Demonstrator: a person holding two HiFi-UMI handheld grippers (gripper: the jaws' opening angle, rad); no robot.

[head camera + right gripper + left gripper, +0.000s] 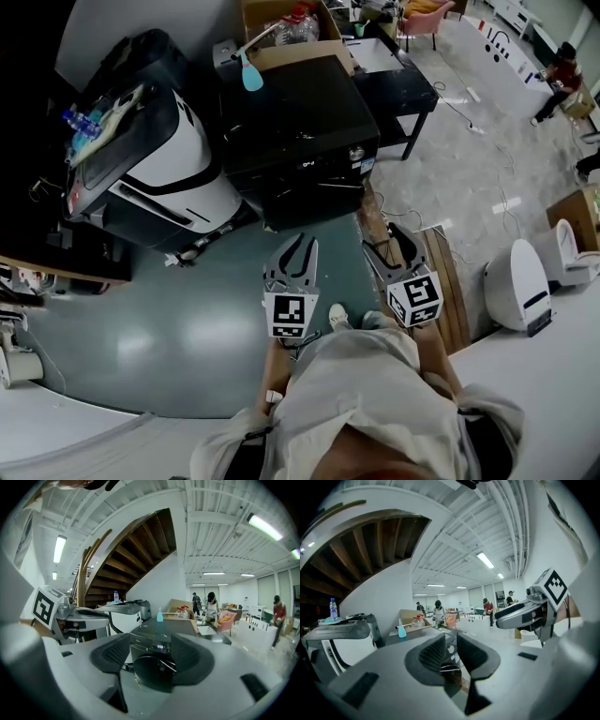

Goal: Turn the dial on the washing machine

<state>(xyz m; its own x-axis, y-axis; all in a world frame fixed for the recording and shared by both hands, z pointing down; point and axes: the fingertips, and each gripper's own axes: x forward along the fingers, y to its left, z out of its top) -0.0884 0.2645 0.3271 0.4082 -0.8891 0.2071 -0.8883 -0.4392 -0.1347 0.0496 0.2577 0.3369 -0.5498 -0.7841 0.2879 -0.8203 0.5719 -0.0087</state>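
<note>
A black front-loading washing machine (300, 122) stands ahead of me on the grey-green floor; its small silver dial (355, 153) sits at the right end of the front panel. My left gripper (300, 251) and right gripper (384, 246) hover side by side, well short of the machine, both open and empty. In the left gripper view the dial (451, 649) shows between the jaws of the left gripper (451, 644). The right gripper (151, 656) frames the washer (157, 665) with its lit display (161, 647); I cannot pick out the dial there.
A white-and-black machine (159, 159) stands left of the washer. A blue bottle (250, 75) rests on the washer's top, with a cardboard box (291, 23) behind it. A black table (398, 89) is at the right; cables and a wooden strip (450, 281) lie on the floor.
</note>
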